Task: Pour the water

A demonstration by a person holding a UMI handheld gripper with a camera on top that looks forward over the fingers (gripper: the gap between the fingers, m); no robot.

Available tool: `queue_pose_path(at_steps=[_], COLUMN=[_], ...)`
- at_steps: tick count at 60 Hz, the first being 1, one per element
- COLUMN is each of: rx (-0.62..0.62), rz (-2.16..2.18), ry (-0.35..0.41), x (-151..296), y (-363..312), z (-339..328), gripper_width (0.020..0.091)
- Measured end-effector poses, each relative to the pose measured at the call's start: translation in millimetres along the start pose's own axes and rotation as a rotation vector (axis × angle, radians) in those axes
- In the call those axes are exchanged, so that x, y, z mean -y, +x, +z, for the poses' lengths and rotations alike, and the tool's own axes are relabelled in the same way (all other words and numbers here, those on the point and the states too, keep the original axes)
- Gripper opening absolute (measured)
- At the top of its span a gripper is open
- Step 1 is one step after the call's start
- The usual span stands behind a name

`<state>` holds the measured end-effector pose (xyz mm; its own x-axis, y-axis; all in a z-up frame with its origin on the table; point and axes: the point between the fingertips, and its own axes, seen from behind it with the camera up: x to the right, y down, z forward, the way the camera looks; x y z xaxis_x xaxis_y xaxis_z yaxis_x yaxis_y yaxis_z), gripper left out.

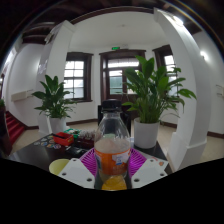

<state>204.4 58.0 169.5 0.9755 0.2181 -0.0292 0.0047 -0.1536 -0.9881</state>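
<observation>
So the gripper [113, 170] has its pink pads [89, 160] clamped on a clear bottle [113, 148] with an orange label, held upright above the tabletop [35, 152]. Two potted plants [150, 95] stand beyond.

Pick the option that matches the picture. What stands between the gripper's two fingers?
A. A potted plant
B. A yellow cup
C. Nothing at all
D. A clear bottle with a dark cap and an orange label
D. The clear bottle, with a dark cap and an orange label, stands upright between the pink pads of the gripper; the two potted plants stand well beyond it, in front of the windows.
</observation>
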Motion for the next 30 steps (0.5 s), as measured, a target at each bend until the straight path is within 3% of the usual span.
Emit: queue_pose_path(at_steps=[8, 9, 10, 11, 21, 30], rx=[-0.003, -0.007, -0.001, 0.002, 0.000, -0.008], rz=[0.040, 0.039, 0.039, 0.033, 0.004, 0.009], ry=[-0.001, -0.011, 0.021, 0.042, 0.053, 0.030], x=[-31.8, -38.9, -36.2, -33.6, -35.6, -37.4], y=[2.8, 0.9, -1.3, -2.0, -2.1, -2.1], z=[5.0, 5.5, 4.9, 5.1, 1.3, -2.3], gripper_width=[0.0362, 0.0437, 0.0375, 0.0369, 0.0379, 0.0498])
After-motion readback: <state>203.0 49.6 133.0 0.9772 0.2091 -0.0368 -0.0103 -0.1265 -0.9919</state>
